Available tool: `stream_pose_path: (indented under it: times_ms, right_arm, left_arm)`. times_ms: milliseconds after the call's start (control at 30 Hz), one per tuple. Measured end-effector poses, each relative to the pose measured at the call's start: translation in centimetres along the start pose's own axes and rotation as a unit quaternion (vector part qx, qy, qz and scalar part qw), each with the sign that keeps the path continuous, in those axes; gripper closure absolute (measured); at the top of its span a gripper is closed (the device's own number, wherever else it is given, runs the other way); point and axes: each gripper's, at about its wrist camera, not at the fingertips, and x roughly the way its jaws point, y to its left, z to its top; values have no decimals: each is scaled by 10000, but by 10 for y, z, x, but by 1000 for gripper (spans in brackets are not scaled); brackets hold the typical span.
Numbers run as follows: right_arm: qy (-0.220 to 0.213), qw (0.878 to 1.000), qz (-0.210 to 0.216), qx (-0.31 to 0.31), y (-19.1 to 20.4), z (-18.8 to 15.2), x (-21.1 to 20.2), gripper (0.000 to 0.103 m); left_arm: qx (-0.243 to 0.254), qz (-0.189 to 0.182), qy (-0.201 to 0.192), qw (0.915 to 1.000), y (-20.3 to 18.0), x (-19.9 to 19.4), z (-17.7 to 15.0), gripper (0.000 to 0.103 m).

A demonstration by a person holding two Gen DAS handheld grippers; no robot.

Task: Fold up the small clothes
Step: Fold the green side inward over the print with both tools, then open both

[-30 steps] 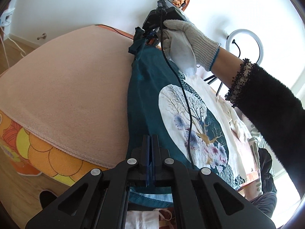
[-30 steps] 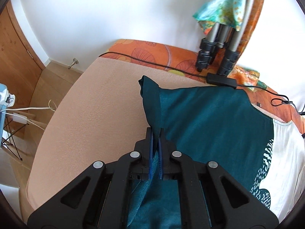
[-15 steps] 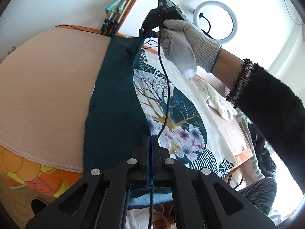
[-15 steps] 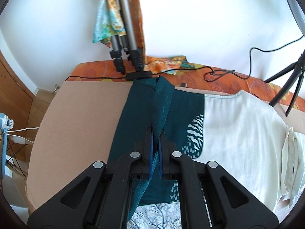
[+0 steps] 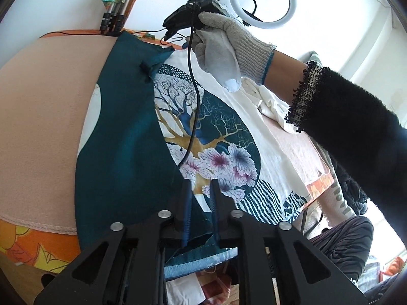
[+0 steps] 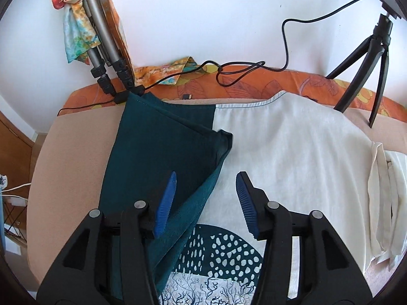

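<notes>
The printed cloth (image 5: 218,137), white with a tree-and-flower roundel, lay spread on the peach blanket (image 5: 45,106), its teal side panel (image 6: 162,152) folded over onto the white part so that the panel's corner rested on the white fabric. The left gripper (image 5: 199,190) stood with its fingers a narrow gap apart, the near edge of the teal fold lying between them; whether they pinched it I could not tell. The right gripper (image 6: 206,190) was spread wide above the fold, its blue pads (image 6: 166,203) touching nothing. In the left wrist view a gloved hand (image 5: 223,48) held that gripper's body, a black cable (image 5: 192,101) hanging from it. Behind stood a ring light (image 5: 262,0), tripod legs (image 6: 366,58) and a crumpled white garment (image 6: 384,198).
</notes>
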Motion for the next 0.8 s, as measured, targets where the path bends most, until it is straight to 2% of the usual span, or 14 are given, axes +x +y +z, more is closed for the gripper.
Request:
stream_pose_path:
  times_ms: [100,233,300,367,433,533,633,733,800]
  right_arm:
    - [-141,9996,252,41,-11,-7,-20,51]
    - [-79,9943,1013,-318,-4,-31,-40,52]
    - [2,9880,1444,-545,8,-46,-42,58]
    - [140,9807,1856,-597,21,-60,-38,58]
    - [270,9761,2059,-641,34,-74,-28,58]
    - [558,9750,2084,-532,45,-84,-5,58]
    - [702,9817,1721,-412,41,-92,12,58]
    - [696,9896,1253,-89,18,-93,11,58]
    - [658,9915,1098,219,-5,-90,4,58]
  left_arm:
    - [54,-108,-108,9999,-2,-10,-1,82]
    - [-56,-51,-479,9988,9,-38,0,81]
    - [-140,168,-733,9971,17,-52,3,81]
    - [-190,495,-966,9939,27,-65,5,81]
    - [-339,704,-1136,9904,40,-77,7,81]
    - [-613,850,-1263,9864,58,-89,6,81]
    - [-644,987,-1290,9846,64,-94,3,81]
    - [-589,1106,-1320,9833,64,-96,3,81]
    - [-600,1081,-1346,9832,65,-98,2,81]
